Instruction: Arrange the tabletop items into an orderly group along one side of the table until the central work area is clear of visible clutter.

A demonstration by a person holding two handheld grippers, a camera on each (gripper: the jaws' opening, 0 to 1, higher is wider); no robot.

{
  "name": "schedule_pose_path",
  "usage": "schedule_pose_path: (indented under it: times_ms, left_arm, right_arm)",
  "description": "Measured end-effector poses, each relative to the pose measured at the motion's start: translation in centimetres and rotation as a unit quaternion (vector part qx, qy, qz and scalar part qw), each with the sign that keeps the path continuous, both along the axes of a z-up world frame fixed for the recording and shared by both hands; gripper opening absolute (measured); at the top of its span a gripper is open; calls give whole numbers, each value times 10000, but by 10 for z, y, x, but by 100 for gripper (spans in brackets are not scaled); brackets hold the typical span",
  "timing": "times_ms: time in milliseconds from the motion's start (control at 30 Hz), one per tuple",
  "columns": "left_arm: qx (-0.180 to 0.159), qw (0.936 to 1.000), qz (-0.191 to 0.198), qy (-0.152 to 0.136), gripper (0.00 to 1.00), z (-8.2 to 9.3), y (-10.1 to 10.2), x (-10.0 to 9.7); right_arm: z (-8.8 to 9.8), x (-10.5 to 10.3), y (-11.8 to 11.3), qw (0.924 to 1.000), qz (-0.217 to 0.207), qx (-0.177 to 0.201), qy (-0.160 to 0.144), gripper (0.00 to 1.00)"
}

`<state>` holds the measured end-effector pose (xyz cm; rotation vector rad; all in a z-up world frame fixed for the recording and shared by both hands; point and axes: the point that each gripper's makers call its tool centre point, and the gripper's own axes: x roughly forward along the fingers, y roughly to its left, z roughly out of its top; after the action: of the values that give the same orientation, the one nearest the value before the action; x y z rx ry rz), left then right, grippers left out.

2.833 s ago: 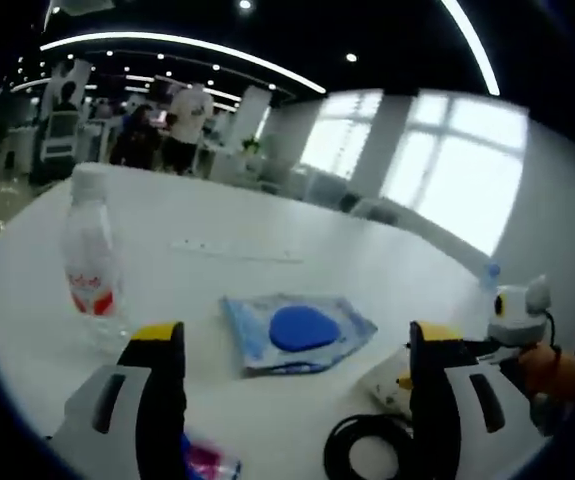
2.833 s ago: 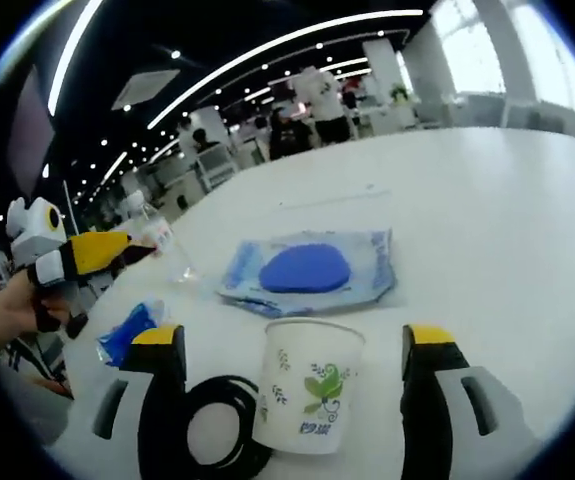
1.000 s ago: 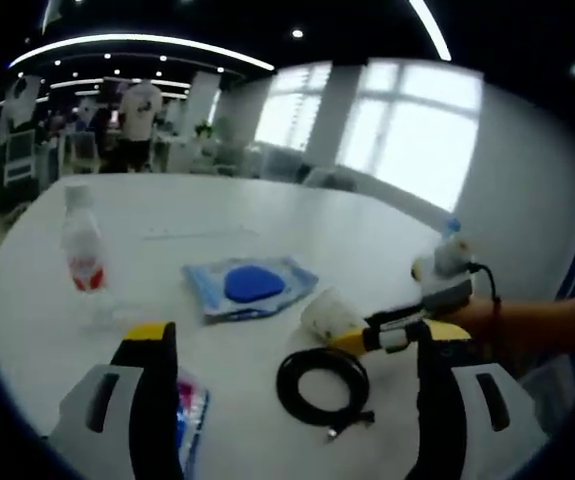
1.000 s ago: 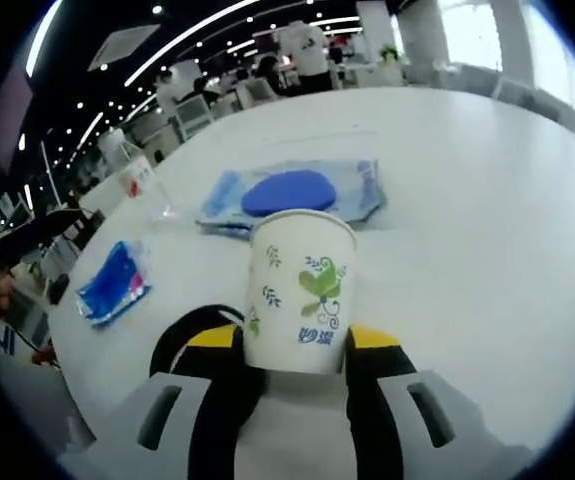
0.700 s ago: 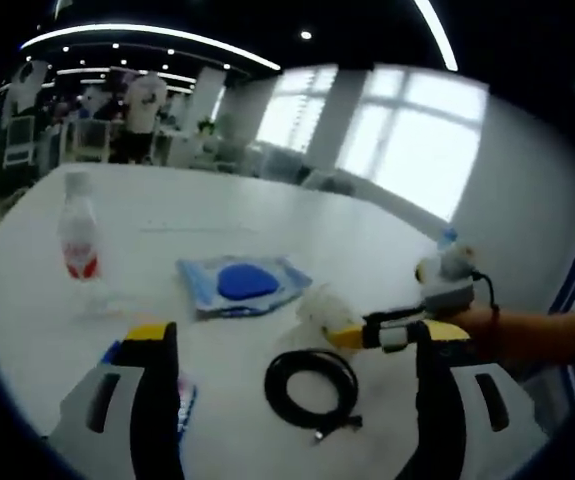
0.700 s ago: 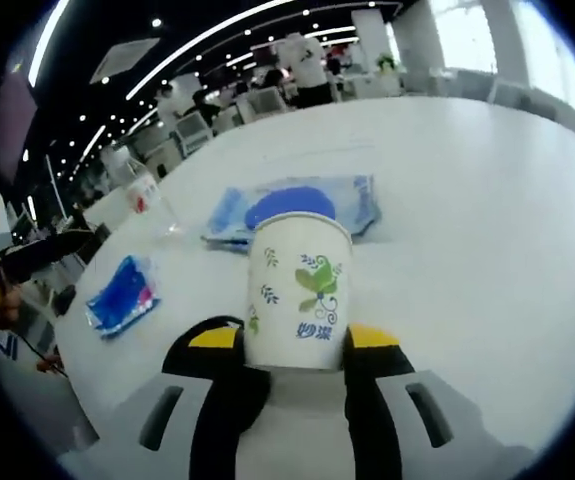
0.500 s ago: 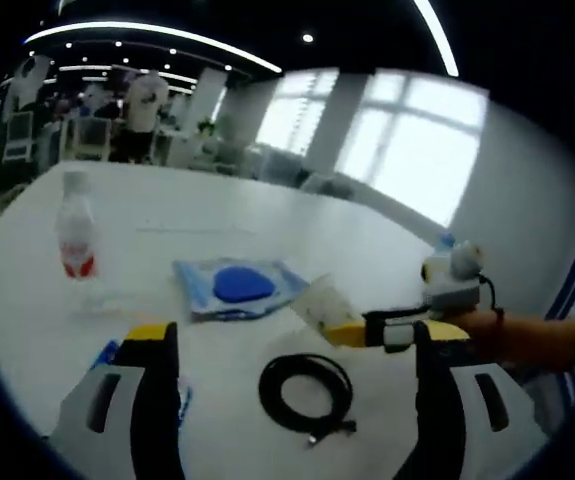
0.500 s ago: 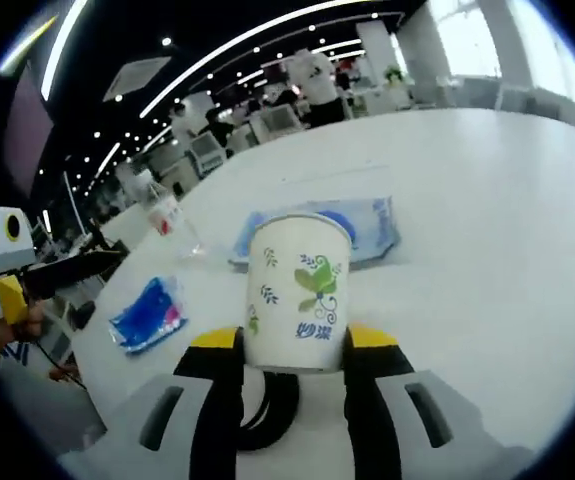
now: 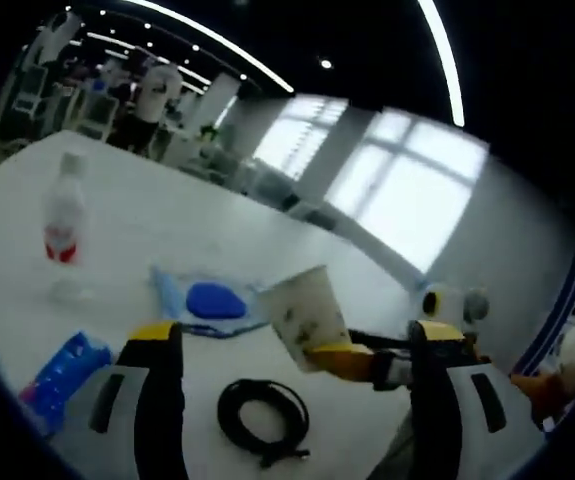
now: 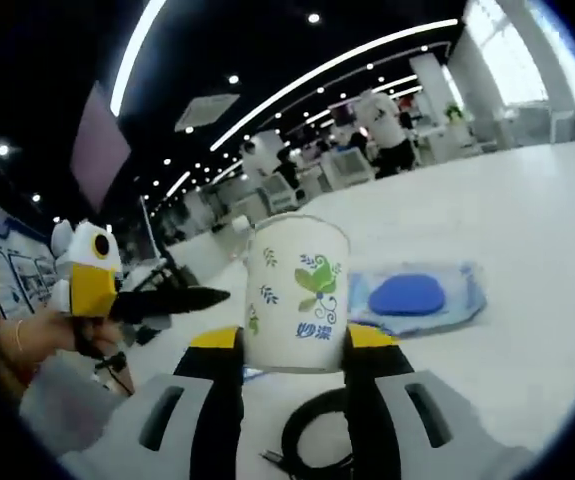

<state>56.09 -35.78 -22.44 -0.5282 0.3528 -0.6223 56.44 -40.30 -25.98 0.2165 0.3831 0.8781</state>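
Right gripper view has the right gripper (image 10: 295, 345) clamped on a paper cup (image 10: 296, 293), its two yellow-tipped jaws pressed against the cup's lower sides. The cup stands upright between them, white with a green leaf print, held up off the white table (image 10: 537, 200). Below it lies a coiled black cable (image 10: 319, 438), and to the right a clear pouch (image 10: 419, 297) with a blue oval inside lies flat on the table. The left gripper (image 10: 182, 297) comes in from the left, its dark jaws pointing toward the cup; whether they are apart or together I cannot tell from here.

Left gripper view shows the left gripper's (image 9: 292, 345) own jaws standing wide apart with nothing between them. Beyond them the cup (image 9: 304, 317) is held tilted in the air by the right gripper (image 9: 352, 360), which enters from the right. On the table (image 9: 127, 210) lie the cable (image 9: 262, 420) in front, the pouch (image 9: 207, 300) behind it, a blue packet (image 9: 57, 375) at the left edge, and a bottle (image 9: 62, 235) with a red label standing farther left.
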Motion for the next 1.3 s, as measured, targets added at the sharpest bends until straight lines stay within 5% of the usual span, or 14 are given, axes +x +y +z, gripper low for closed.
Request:
schedule_pose_path:
  times_ms: [367,800,1300]
  left_arm:
    - [-676,9977,14,106,78,9,2,-2]
    - [-893,9957,-129,196,49,9,2,-9]
    - [-1036,9943,-193,138,40,13,2,-13]
  right_arm:
    - [25,-24,28,9962,669,252,-496,38]
    - [33,-37,41,9921,929,230,-805,38]
    - [31,-39,42,9911,962,70,-921,39]
